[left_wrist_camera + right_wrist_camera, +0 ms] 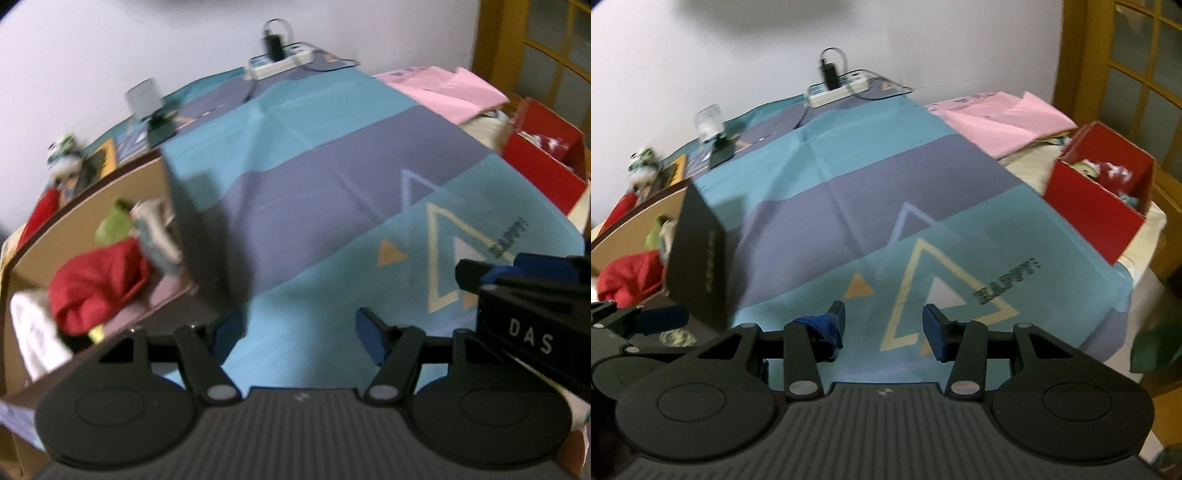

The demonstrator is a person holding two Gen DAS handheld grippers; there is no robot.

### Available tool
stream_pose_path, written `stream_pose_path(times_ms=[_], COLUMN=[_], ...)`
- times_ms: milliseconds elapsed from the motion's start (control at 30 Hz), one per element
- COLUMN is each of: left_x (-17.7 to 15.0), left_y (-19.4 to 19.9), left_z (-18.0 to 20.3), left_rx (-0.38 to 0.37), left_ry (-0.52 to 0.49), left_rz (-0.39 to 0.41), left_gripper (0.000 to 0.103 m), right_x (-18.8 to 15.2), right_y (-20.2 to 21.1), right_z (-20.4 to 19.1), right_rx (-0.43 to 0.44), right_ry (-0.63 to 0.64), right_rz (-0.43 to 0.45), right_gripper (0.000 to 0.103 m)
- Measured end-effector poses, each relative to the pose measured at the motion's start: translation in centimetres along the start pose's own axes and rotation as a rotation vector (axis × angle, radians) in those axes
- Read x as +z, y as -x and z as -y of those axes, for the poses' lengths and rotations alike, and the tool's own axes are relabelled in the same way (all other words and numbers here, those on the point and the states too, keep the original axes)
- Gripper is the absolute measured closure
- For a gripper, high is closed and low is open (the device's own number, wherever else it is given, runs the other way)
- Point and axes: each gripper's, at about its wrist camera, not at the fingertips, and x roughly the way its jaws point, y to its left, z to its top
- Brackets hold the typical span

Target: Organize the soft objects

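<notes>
A brown cardboard box (74,206) stands at the left and holds soft things: a red cloth (96,284), a green piece (112,225), a grey-white piece (155,236) and a white cloth (33,332). It also shows in the right wrist view (631,225). A red box (1097,206) with soft items stands at the right. My left gripper (299,332) is open and empty over the blue-purple cloth (314,177). My right gripper (884,325) is open and empty over the same cloth (886,184).
A dark flap (701,258) of the brown box stands upright. A pink sheet (997,122) lies at the back right. A power strip with a charger (838,88), a small clear stand (711,125) and a toy figure (642,162) are at the back. A wooden door (1126,74) is at the right.
</notes>
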Motion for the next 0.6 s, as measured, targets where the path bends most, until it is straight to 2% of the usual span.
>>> stream_pose_path(times_ms=[267,600], left_x=[2.2,3.8], left_y=[-0.9,-1.2], left_z=[1.1,-1.2], left_rx=[-0.062,-0.062], left_ry=[-0.058,-0.050], left_rz=[0.024,0.061], left_gripper=[0.035,0.035], right_x=[1.3,3.1], right_y=[-0.3,-1.0], right_z=[1.3,-0.6], right_rx=[-0.051,-0.055], right_ry=[-0.054,-0.043], right_rz=[0.020,0.052], right_gripper=[0.072,0.072])
